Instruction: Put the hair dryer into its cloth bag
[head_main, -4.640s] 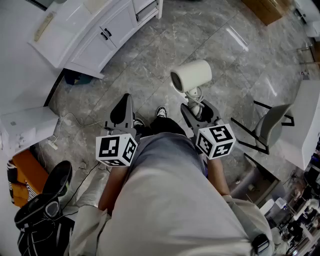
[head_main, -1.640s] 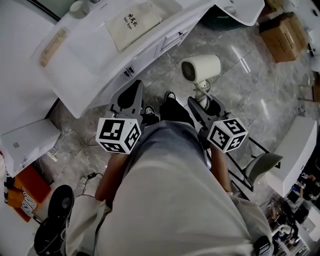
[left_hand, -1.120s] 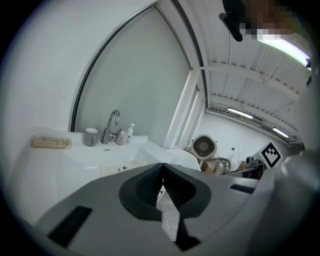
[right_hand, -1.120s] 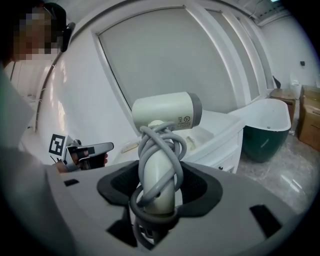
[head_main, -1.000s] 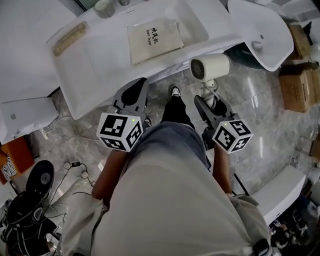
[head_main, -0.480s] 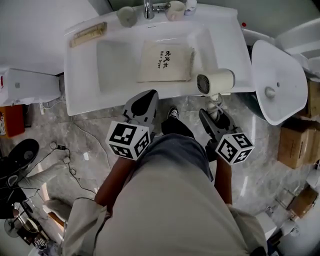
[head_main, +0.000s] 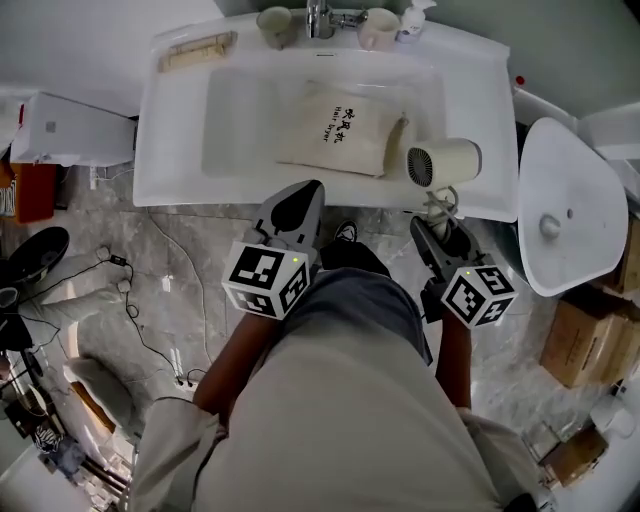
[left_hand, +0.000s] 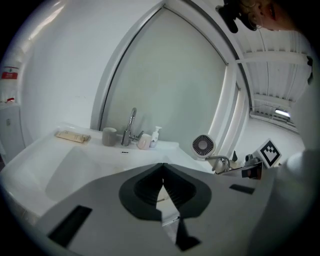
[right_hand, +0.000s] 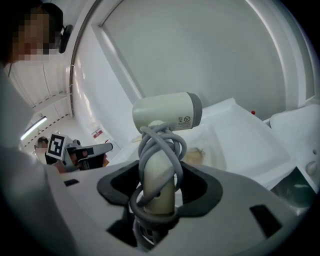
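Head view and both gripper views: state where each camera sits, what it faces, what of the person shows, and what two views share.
Head view: on the person's head, facing steeply down at sink and cloth bag; lap and forearms show.
Left gripper view: on the left hand-held gripper, along its shut jaws toward the faucet.
Right gripper view: on the right hand-held gripper, along jaws clamping the hair dryer.
Both gripper views share the hair dryer.

The cloth bag lies flat in the white washbasin (black print up); cups flank the tap.
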